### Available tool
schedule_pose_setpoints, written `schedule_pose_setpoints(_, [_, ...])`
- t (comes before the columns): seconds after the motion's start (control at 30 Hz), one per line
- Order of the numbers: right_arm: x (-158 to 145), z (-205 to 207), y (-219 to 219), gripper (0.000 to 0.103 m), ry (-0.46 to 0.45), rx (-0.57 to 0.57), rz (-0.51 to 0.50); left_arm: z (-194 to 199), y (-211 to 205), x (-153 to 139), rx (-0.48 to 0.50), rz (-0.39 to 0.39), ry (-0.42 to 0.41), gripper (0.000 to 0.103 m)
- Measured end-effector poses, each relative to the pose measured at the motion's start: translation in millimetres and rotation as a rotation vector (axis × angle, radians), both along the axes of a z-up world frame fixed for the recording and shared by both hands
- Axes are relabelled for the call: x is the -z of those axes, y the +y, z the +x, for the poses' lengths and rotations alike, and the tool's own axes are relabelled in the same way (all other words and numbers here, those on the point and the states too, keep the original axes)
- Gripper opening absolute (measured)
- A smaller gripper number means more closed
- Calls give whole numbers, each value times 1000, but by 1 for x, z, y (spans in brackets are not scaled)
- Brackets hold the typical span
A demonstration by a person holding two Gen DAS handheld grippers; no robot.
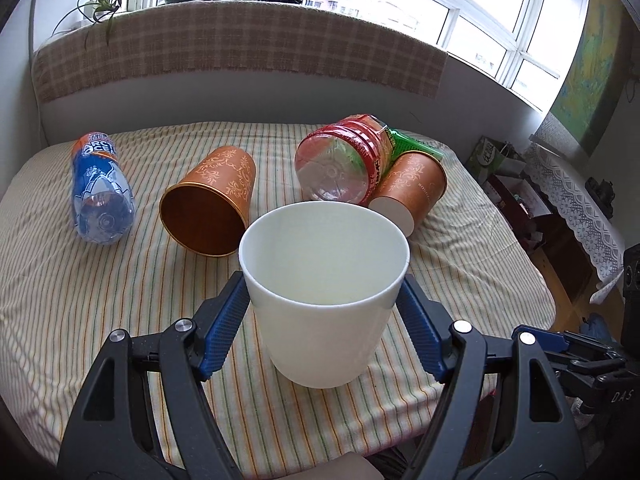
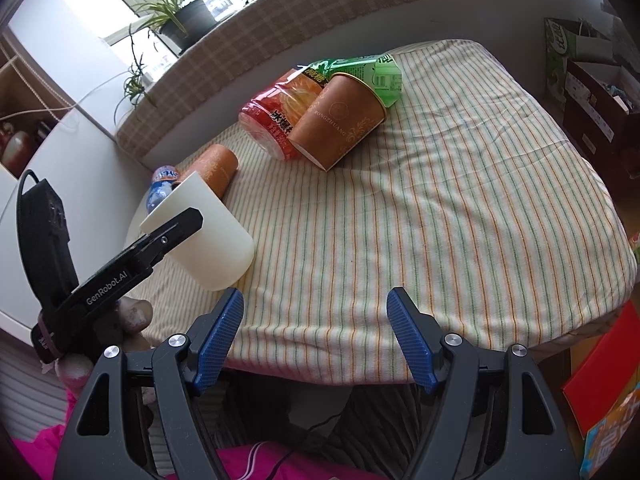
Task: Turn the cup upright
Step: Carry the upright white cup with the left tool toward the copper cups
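Left gripper clamped white cup, tilted near bed's front edge | right gripper unclenched, empty | advice: level base, lower gently, then release.

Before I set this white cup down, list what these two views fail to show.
- White cup base: in the left wrist view its own wall hides the bottom; in the right wrist view the left claw covers part of it, so contact with the striped cloth is unclear.
- Blue bottle: mostly hidden behind the cup in the right wrist view.
- Green packet: largely covered by the red bottle and an orange cup.
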State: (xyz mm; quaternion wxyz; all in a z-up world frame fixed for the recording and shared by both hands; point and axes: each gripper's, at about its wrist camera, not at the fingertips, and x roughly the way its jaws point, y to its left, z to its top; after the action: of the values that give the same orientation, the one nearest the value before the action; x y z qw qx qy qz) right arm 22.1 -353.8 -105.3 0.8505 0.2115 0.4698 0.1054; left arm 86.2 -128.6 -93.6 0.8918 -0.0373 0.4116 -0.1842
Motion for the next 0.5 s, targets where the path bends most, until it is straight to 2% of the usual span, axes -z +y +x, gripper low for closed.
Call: schedule_pose_setpoints(0.5, [-8, -4, 7, 74, -21, -7, -14, -14, 7, 8, 56, -54, 103, 87])
